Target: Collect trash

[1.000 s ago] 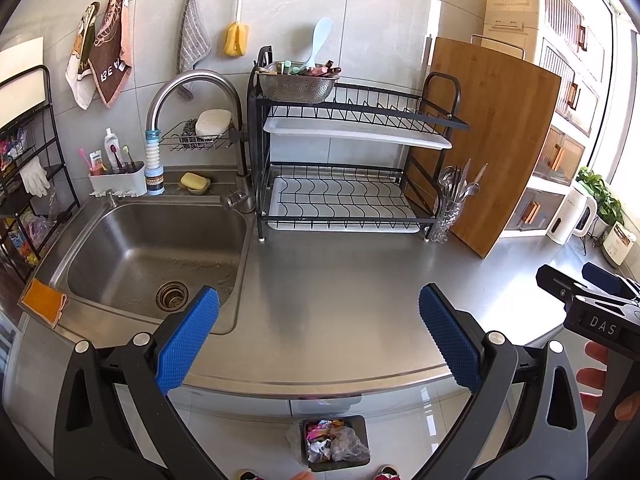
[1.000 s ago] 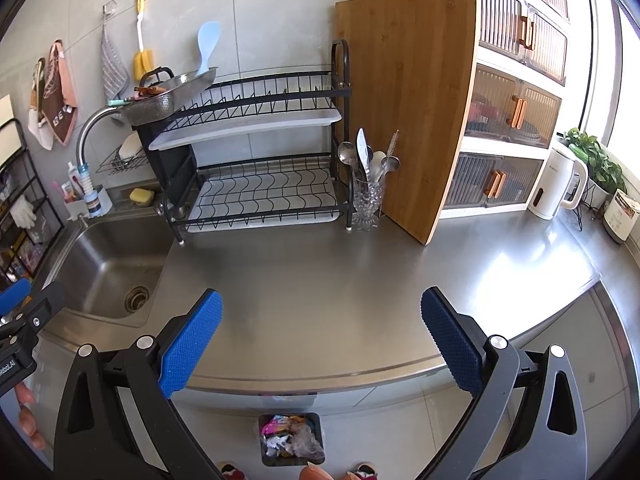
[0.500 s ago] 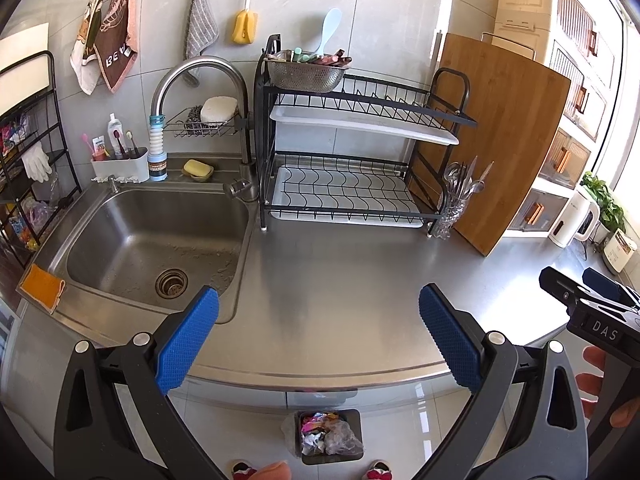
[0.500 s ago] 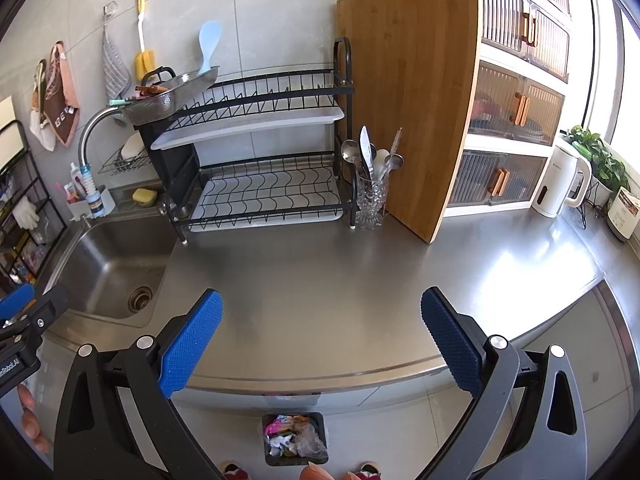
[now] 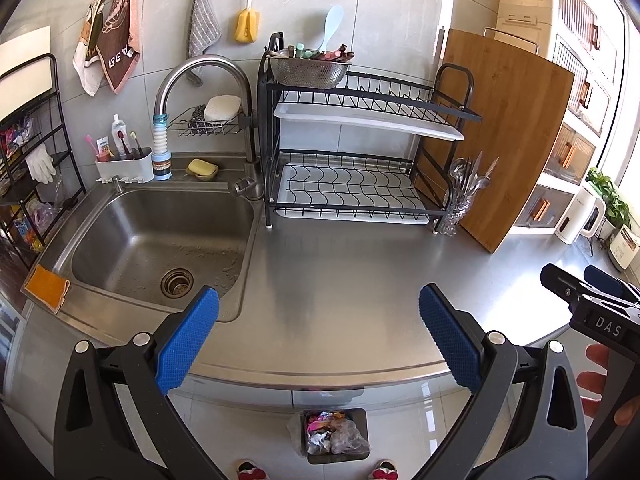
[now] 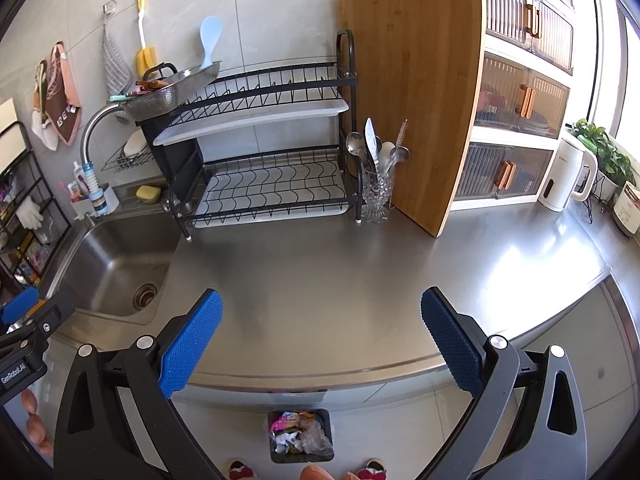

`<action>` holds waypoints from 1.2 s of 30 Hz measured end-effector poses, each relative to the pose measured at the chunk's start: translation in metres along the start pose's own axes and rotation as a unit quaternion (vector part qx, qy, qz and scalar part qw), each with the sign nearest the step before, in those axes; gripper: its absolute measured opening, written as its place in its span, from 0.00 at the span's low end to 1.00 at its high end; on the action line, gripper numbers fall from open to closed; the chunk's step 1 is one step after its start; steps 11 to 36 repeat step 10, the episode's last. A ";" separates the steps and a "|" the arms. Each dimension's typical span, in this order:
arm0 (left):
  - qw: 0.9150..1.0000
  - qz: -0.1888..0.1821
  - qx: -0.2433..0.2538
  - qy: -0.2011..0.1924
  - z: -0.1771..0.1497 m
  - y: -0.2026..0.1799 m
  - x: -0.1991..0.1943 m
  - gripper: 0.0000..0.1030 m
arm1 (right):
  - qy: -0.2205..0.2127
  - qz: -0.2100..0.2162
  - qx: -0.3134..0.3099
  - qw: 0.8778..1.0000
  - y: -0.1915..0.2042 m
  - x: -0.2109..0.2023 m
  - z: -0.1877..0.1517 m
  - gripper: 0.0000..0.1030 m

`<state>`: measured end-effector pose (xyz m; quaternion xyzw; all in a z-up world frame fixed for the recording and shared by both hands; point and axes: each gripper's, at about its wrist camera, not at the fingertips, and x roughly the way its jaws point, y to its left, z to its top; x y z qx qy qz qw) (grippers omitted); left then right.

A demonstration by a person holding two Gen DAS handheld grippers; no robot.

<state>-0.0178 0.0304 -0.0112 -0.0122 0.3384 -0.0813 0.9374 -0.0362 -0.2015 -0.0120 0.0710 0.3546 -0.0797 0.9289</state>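
My left gripper (image 5: 318,334) and right gripper (image 6: 320,338): fingers spread wide, nothing held. Bench (image 6: 340,280) shows no litter. Trash (image 6: 300,436) sits in floor bin (image 6: 328,424) below: crumpled wrappers, film; likely light, soft, slippery. Pinch bunched folds.

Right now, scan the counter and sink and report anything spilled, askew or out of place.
Little stands out. The steel counter looks bare, with no spill or stray trash visible. The bin on the floor below its edge already holds wrappers. One oddity: the colander sits tilted on the dish rack top. Both grippers hang open, holding nothing.
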 end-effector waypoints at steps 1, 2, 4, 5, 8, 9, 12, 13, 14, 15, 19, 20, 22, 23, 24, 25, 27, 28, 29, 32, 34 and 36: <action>1.000 0.000 -0.001 -0.001 0.000 0.000 0.000 0.92 | 0.000 0.001 0.000 1.000 0.000 0.000 0.000 0.97; 1.000 -0.003 -0.002 -0.002 0.000 0.000 -0.001 0.92 | 0.000 0.001 -0.001 1.000 0.001 0.000 0.000 0.97; 1.000 -0.009 -0.004 0.000 0.000 0.001 -0.001 0.92 | 0.000 0.002 -0.002 1.000 0.001 0.000 0.000 0.97; 1.000 -0.013 -0.007 0.003 0.001 0.001 0.000 0.92 | 0.001 0.003 -0.003 1.000 0.002 0.000 0.000 0.97; 1.000 -0.015 -0.004 0.009 0.001 0.001 0.002 0.92 | 0.001 0.002 -0.003 1.000 0.002 0.000 0.000 0.97; 1.000 -0.014 -0.003 0.010 0.000 0.000 0.002 0.92 | 0.001 0.002 -0.004 1.000 0.002 0.000 0.000 0.97; 1.000 -0.015 -0.003 0.011 0.000 0.000 0.002 0.92 | 0.001 0.002 -0.004 1.000 0.002 0.001 0.000 0.97; 1.000 -0.015 -0.003 0.011 0.000 0.000 0.002 0.92 | 0.001 0.002 -0.004 1.000 0.002 0.001 0.000 0.97; 1.000 -0.015 -0.003 0.011 0.000 0.000 0.002 0.92 | 0.001 0.002 -0.004 1.000 0.002 0.001 0.000 0.97; 1.000 -0.015 -0.003 0.011 0.000 0.000 0.002 0.92 | 0.001 0.002 -0.004 1.000 0.002 0.001 0.000 0.97; 1.000 -0.015 -0.003 0.011 0.000 0.000 0.002 0.92 | 0.001 0.002 -0.004 1.000 0.002 0.001 0.000 0.97; 1.000 -0.015 -0.003 0.011 0.000 0.000 0.002 0.92 | 0.001 0.002 -0.004 1.000 0.002 0.001 0.000 0.97; 1.000 -0.015 -0.003 0.011 0.000 0.000 0.002 0.92 | 0.001 0.002 -0.004 1.000 0.002 0.001 0.000 0.97; 1.000 -0.015 -0.003 0.011 0.000 0.000 0.002 0.92 | 0.001 0.002 -0.004 1.000 0.002 0.001 0.000 0.97; 1.000 -0.015 -0.003 0.011 0.000 0.000 0.002 0.92 | 0.001 0.002 -0.004 1.000 0.002 0.001 0.000 0.97; 1.000 -0.015 -0.003 0.011 0.000 0.000 0.002 0.92 | 0.001 0.002 -0.004 1.000 0.002 0.001 0.000 0.97; 1.000 -0.015 -0.003 0.011 0.000 0.000 0.002 0.92 | 0.001 0.002 -0.004 1.000 0.002 0.001 0.000 0.97; 1.000 -0.015 -0.003 0.011 0.000 0.000 0.002 0.92 | 0.001 0.002 -0.004 1.000 0.002 0.001 0.000 0.97; 1.000 -0.015 -0.003 0.011 0.000 0.000 0.002 0.92 | 0.001 0.002 -0.004 1.000 0.002 0.001 0.000 0.97; 1.000 -0.015 -0.003 0.011 0.000 0.000 0.002 0.92 | 0.001 0.002 -0.004 1.000 0.002 0.001 0.000 0.97; 1.000 -0.015 -0.003 0.011 0.000 0.000 0.002 0.92 | 0.001 0.002 -0.004 1.000 0.002 0.001 0.000 0.97; 1.000 -0.015 -0.003 0.011 0.000 0.000 0.002 0.92 | 0.001 0.002 -0.004 1.000 0.002 0.001 0.000 0.97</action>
